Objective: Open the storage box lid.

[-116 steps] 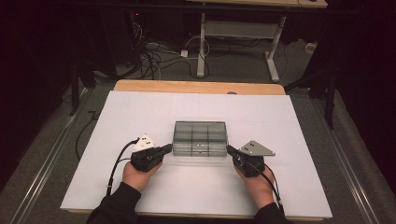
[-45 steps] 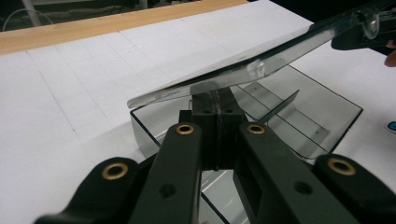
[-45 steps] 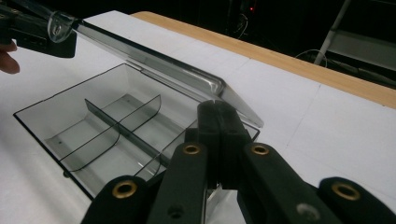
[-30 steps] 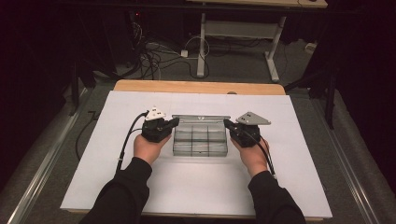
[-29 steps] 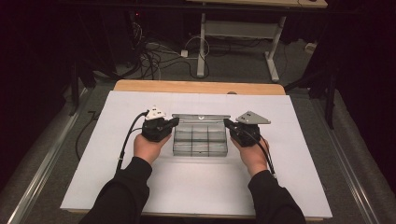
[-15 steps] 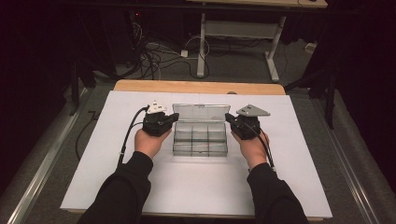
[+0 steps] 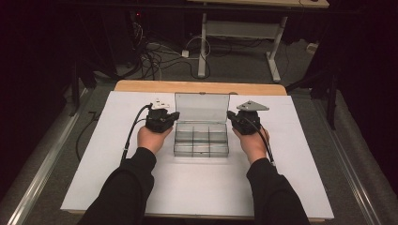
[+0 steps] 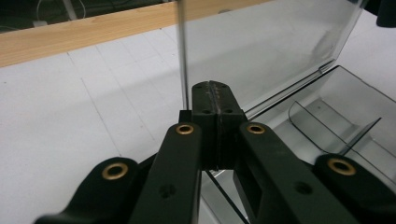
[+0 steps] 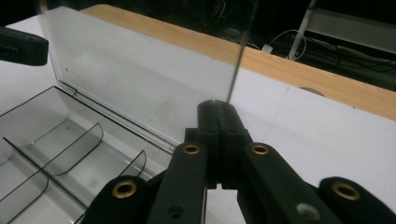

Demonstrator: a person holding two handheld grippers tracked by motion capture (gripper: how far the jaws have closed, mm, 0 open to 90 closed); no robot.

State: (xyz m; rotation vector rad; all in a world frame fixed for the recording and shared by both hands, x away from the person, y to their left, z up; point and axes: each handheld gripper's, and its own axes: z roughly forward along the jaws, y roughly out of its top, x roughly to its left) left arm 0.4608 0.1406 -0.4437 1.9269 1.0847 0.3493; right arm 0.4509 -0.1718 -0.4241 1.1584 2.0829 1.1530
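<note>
A clear plastic compartment box (image 7: pixel 201 142) lies in the middle of the white table, and its lid (image 7: pixel 202 108) stands upright at the far side. My left gripper (image 7: pixel 175 115) is shut, with its tip at the lid's left edge. My right gripper (image 7: pixel 230 115) is shut at the lid's right edge. In the left gripper view the shut jaws (image 8: pixel 213 93) sit against the lid's (image 8: pixel 261 51) lower corner, with nothing between them. In the right gripper view the shut jaws (image 9: pixel 218 109) meet the lid's (image 9: pixel 140 74) side edge above the empty compartments (image 9: pixel 60 144).
The white table cover (image 7: pixel 117 168) ends at a wooden strip (image 7: pixel 199 87) along the far side. Beyond it are floor cables (image 7: pixel 159 56) and a desk frame (image 7: pixel 234 33). A metal rail (image 7: pixel 44 168) runs along the left.
The lid, flat on the box at first, has swung up to upright. Both hands have moved away from the person along the box's sides, with the jaws shut throughout.
</note>
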